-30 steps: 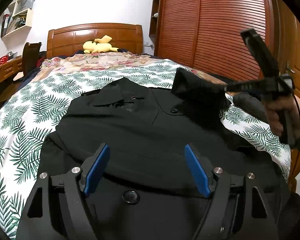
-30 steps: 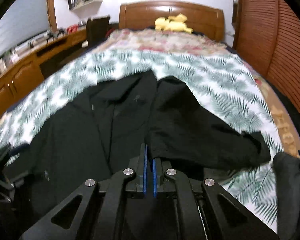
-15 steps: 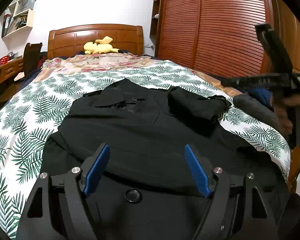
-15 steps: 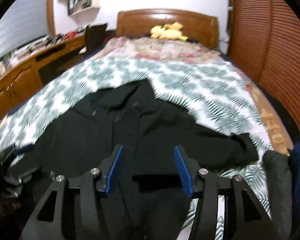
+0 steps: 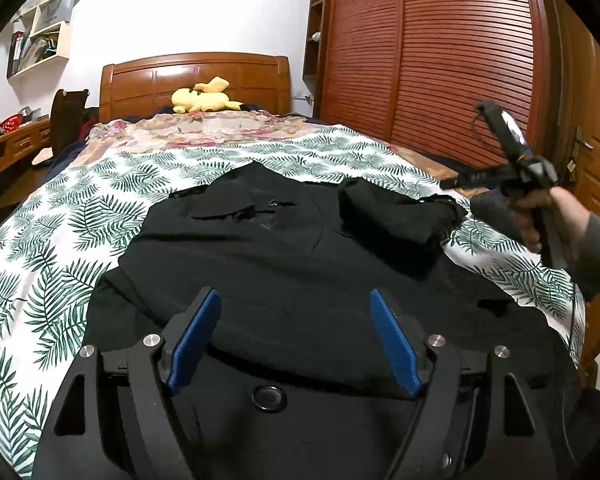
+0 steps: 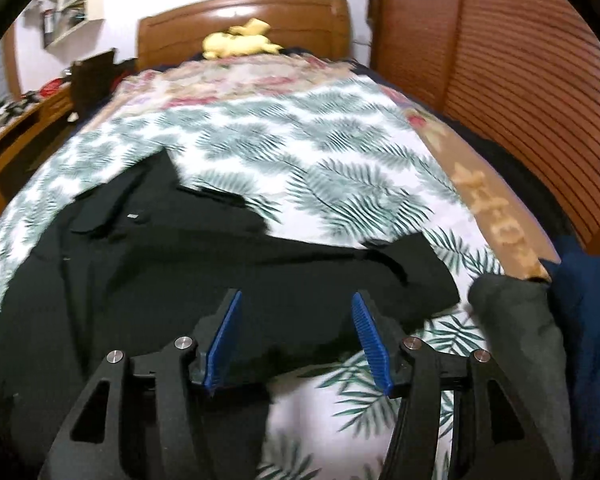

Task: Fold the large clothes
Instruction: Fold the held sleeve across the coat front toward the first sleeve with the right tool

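Observation:
A large black collared shirt (image 5: 284,264) lies spread on a bed with a palm-leaf sheet (image 5: 60,248), collar toward the headboard. Its right sleeve (image 5: 396,216) lies folded in a heap over the shirt's right shoulder. My left gripper (image 5: 294,312) is open and empty, low over the shirt's hem. My right gripper (image 6: 298,320) is open and empty, above the sleeve (image 6: 380,276) and the bed's right side; in the left wrist view it (image 5: 500,176) is held up at the right by a hand.
A yellow plush toy (image 5: 204,98) lies by the wooden headboard (image 5: 196,76). A louvred wooden wardrobe (image 5: 440,60) stands along the right. Grey (image 6: 516,320) and blue cloth (image 6: 588,320) lie at the bed's right edge. A desk (image 5: 4,148) and chair (image 5: 66,116) stand left.
My right gripper opened and let go of the sleeve, which dropped onto the shirt's shoulder. The gripper then drew back to the right. My left gripper stayed open and hardly moved.

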The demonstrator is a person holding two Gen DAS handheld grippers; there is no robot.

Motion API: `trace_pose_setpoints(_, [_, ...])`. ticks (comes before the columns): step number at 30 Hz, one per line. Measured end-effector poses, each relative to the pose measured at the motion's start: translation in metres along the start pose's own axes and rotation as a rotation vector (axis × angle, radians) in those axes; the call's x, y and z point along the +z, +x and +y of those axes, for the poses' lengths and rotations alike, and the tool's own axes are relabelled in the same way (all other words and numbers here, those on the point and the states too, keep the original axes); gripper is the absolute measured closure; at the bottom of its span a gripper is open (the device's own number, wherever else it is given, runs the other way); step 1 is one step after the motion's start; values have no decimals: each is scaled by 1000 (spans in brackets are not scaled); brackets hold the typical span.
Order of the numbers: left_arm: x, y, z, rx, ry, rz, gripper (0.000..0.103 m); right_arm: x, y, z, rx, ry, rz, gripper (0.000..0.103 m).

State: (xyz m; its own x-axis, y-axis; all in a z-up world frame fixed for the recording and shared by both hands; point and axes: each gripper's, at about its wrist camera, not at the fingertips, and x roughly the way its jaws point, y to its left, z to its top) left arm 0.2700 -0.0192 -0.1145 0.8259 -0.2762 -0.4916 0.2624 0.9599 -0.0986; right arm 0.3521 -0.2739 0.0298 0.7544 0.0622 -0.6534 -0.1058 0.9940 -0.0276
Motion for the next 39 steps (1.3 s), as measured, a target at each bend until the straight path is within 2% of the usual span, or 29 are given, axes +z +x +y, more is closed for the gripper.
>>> trace_pose_setpoints(5, [0,-2,-3,3,19,-27,25,2,31,-14,-35,66,67,43])
trace_pose_setpoints(8, [0,-4,-5,1,31,-38,18,1,49,-22,-49,103,98,43])
trace_pose_setpoints(17, [0,-2,-8,-1,55,-28,17,5,86,-40,-32,207,153,40])
trace_pose_setpoints(25, [-1,-1,-9,-9,56,-14,17,4,105,-25,-103,108,196,38])
trace_pose_setpoints(30, [0,2,-9,-9,53,-2,17,3,115,-22,-115,65,221,38])
trace_pose_setpoints(33, [-1,3,-9,4,51,12,17,2,116,-19,-111,37,226,48])
trace_pose_setpoints(34, [-2,3,-8,1,49,13,17,2,116,-18,-101,27,224,56])
trace_pose_setpoints(35, [-1,4,-8,-1,44,16,17,1,115,-15,-94,11,222,70])
trace_pose_setpoints(37, [-1,4,-6,-2,41,17,17,-1,110,-8,-80,-23,208,92])
trace_pose_setpoints(39, [0,4,-6,-1,42,18,17,-5,104,5,-81,-78,188,93])
